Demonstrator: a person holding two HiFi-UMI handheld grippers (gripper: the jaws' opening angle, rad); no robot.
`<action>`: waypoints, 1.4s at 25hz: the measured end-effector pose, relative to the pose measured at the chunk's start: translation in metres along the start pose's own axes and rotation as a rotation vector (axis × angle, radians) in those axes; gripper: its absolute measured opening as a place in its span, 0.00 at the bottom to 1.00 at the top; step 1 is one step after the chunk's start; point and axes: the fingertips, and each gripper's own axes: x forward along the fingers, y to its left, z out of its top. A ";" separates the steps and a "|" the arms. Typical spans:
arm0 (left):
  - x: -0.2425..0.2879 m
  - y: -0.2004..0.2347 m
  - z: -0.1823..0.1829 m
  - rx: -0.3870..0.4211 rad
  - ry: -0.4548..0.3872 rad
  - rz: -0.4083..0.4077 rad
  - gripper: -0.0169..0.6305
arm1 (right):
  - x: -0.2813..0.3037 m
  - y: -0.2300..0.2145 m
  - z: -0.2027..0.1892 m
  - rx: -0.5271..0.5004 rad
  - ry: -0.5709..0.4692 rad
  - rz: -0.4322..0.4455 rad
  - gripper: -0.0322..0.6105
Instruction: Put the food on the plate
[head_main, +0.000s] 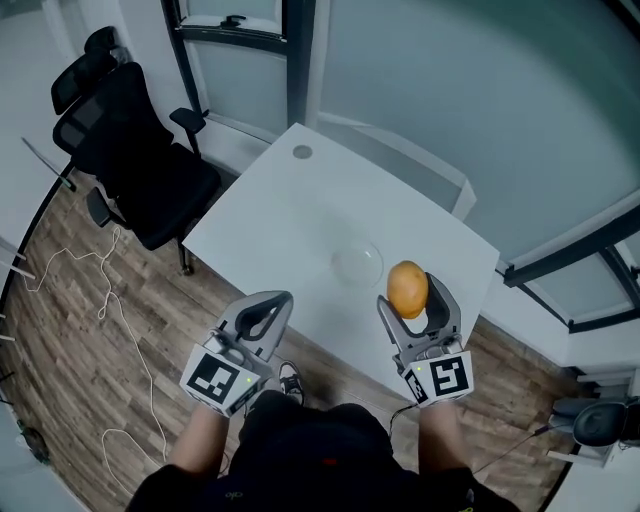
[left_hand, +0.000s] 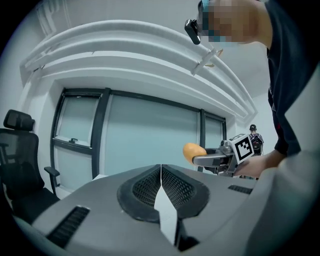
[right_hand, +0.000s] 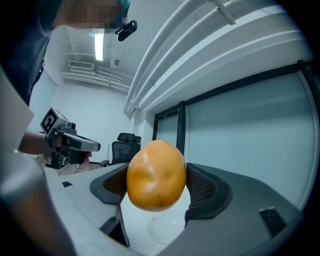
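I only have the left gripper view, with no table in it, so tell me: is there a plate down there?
Observer: Yes, a clear plate lies on the white table, near its middle.
Operator: Is the fruit held firmly?
Observer: The orange fruit sits squarely between the right gripper's jaws, with pads on both sides.
Operator: Over the plate yet?
Observer: Seemingly not; in the head view it hangs just right of the plate.

A smooth, egg-shaped orange-yellow fruit (head_main: 407, 288), possibly a mango, sits clamped between the jaws of the right hand-held gripper (head_main: 411, 296). A clear round plate (head_main: 357, 265) lies flat on the counter (head_main: 280, 210), just ahead of that gripper.
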 end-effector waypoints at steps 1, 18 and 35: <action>0.003 0.010 -0.001 -0.005 0.000 -0.006 0.06 | 0.010 -0.002 -0.005 0.003 0.015 -0.012 0.61; 0.039 0.050 -0.054 -0.079 0.070 0.042 0.06 | 0.136 -0.035 -0.240 0.014 0.494 -0.016 0.61; 0.029 0.059 -0.088 -0.156 0.122 0.085 0.06 | 0.164 -0.029 -0.317 0.026 0.627 0.018 0.61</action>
